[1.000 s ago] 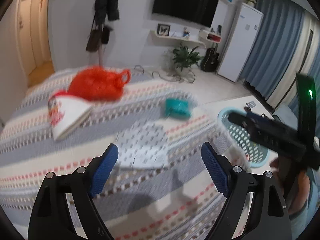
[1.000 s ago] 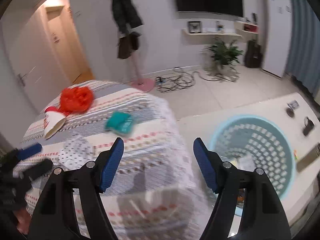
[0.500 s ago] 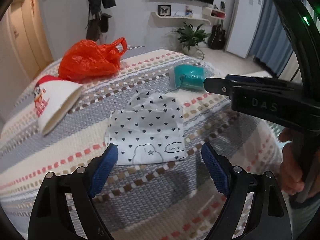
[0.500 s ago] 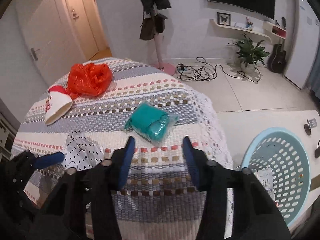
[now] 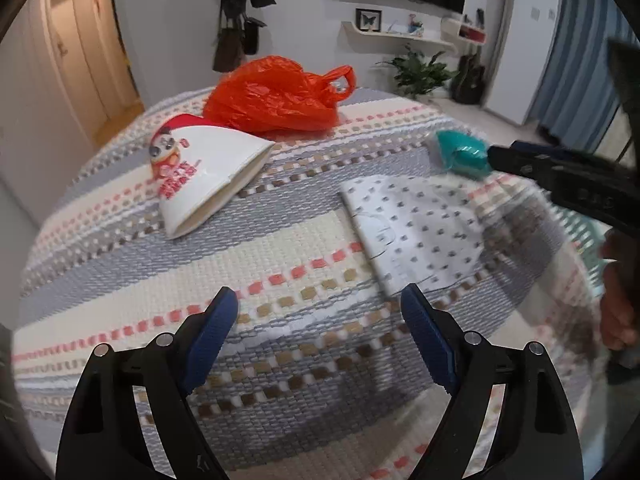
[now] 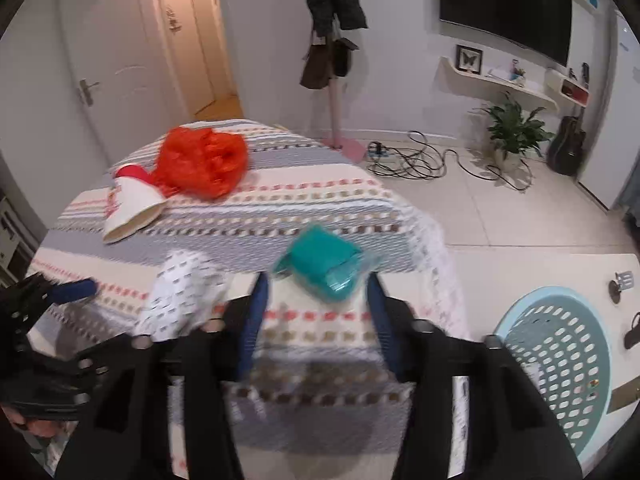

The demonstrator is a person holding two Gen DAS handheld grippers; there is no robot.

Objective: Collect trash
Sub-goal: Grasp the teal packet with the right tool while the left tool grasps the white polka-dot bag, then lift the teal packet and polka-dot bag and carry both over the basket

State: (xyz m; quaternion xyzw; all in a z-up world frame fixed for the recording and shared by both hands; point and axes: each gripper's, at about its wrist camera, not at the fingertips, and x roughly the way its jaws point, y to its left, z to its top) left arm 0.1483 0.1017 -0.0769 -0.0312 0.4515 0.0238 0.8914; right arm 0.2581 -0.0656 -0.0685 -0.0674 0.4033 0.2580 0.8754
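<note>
Teal packet (image 6: 326, 266) just beyond parted right fingers (image 6: 256, 312), untouched.

Past my work I see a dark television (image 6: 506, 2) on the far wall, and under it a white shelf (image 6: 494, 80) with a framed butterfly picture (image 6: 469, 58). A potted plant (image 6: 514, 128) stands on the tiled floor (image 6: 500, 216) near a small guitar (image 6: 568, 146), with a tangle of black cables (image 6: 412, 158) beside it. Coats hang on a stand (image 6: 334, 12) by a white door (image 6: 116, 56), and blue curtains (image 5: 576, 56) hang beside a white fridge (image 5: 520, 44).
</note>
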